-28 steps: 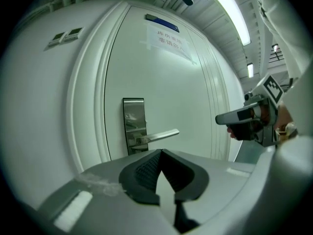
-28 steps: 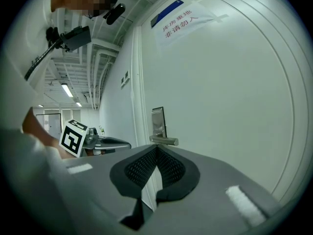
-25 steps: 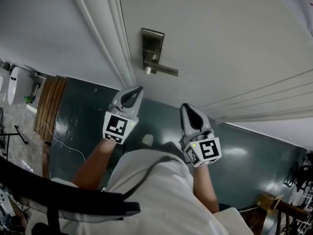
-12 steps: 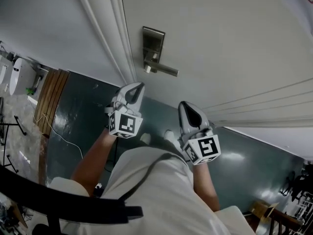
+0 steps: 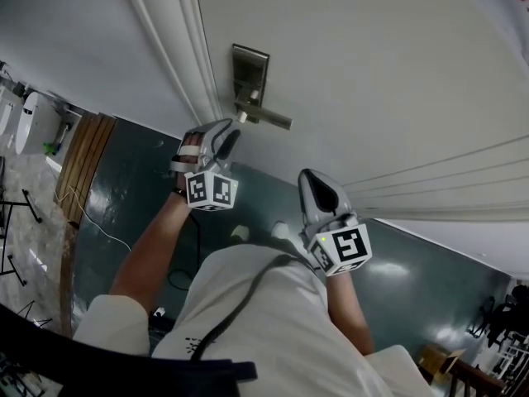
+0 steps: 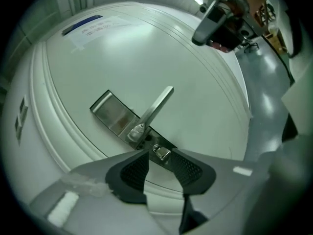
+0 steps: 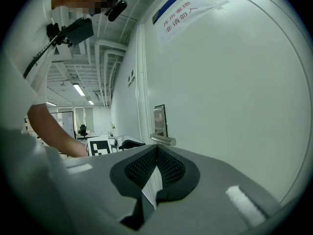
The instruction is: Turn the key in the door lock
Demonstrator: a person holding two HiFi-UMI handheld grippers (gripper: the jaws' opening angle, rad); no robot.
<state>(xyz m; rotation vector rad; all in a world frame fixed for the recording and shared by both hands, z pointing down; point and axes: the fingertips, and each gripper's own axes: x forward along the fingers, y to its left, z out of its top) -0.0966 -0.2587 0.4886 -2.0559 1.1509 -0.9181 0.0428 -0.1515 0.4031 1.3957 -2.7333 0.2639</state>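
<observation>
The left tongs are raised to the lock plate on the white door. Their jaws are spread, and the small metal key sits in the gap between their tips. The key sticks out of the plate just below the root of the lever handle. The right-hand pad lies just beside the key; whether it touches cannot be told. The left-hand pad stands slightly apart from it.

In the head view the left tongs point up at the lock plate, just under the lever handle. The right tongs hang lower and to the right, near the door but well apart from the plate.

The right tongs are pressed together at the tips and hold nothing. A paper notice is taped high on the door. Below lies a dark floor.
</observation>
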